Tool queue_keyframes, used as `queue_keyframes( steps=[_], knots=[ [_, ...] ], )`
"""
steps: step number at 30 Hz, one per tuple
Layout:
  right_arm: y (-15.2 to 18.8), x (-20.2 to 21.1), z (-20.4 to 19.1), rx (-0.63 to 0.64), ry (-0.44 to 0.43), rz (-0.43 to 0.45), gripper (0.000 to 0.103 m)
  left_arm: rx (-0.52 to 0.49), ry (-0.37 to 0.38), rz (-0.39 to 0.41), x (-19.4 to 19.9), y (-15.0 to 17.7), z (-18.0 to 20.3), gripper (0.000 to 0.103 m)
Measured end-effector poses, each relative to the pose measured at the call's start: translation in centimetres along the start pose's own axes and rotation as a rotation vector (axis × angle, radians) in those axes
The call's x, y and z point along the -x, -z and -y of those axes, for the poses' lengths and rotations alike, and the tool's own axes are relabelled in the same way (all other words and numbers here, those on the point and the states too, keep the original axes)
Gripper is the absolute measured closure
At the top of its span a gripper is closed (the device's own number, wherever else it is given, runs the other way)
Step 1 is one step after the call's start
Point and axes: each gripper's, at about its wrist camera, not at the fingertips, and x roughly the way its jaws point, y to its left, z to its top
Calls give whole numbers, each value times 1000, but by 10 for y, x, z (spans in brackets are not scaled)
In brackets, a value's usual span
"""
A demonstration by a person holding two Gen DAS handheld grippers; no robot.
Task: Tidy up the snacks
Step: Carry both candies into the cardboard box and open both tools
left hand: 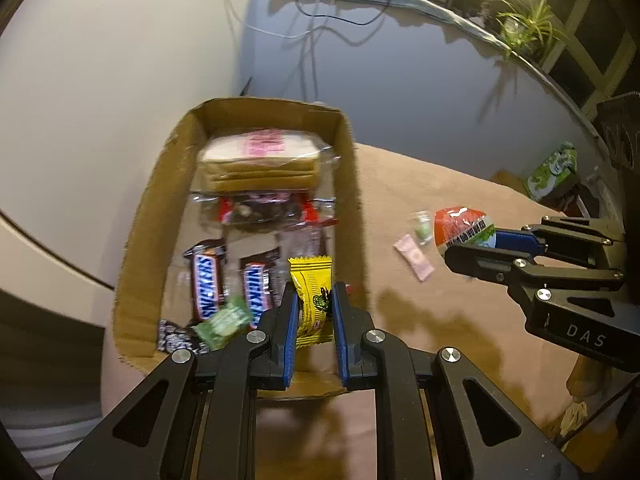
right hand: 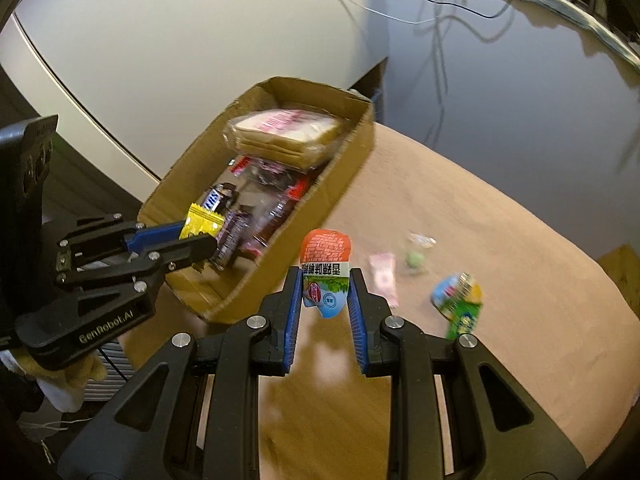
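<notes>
My left gripper is shut on a yellow snack packet and hangs over the near end of the open cardboard box; the right wrist view shows the left gripper with that yellow packet above the box. My right gripper is shut on an orange-topped snack pouch above the table, just right of the box; in the left wrist view the right gripper and its pouch are at right. The box holds packaged bread, Snickers bars and other wrappers.
On the brown table lie a pink packet, a small green candy and a green-blue pouch. A green carton stands at the far right edge. Cables hang down the wall behind. The table drops off left of the box.
</notes>
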Motion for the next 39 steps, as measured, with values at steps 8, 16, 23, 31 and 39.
queue_keyframes(
  steps=[8,16,23,31,39],
  knots=[
    [-19,-17,-22,39,-28,-8,80,43,-30,-2,2,4,-22,89],
    [-33,-33,-36,52,-53,-25,79,68,-49,-5,1,3,-38,89],
    [-39,-47,-43,55,-61,-48,79,84,-54,-7,-2,0,-48,88],
    [-44,-56,-51,74,-73,-61,79,93,-64,-10,-4,-2,-53,88],
    [-47,-60,-53,83,-69,-59,79,91,-74,-10,-4,-5,-53,88]
  ],
)
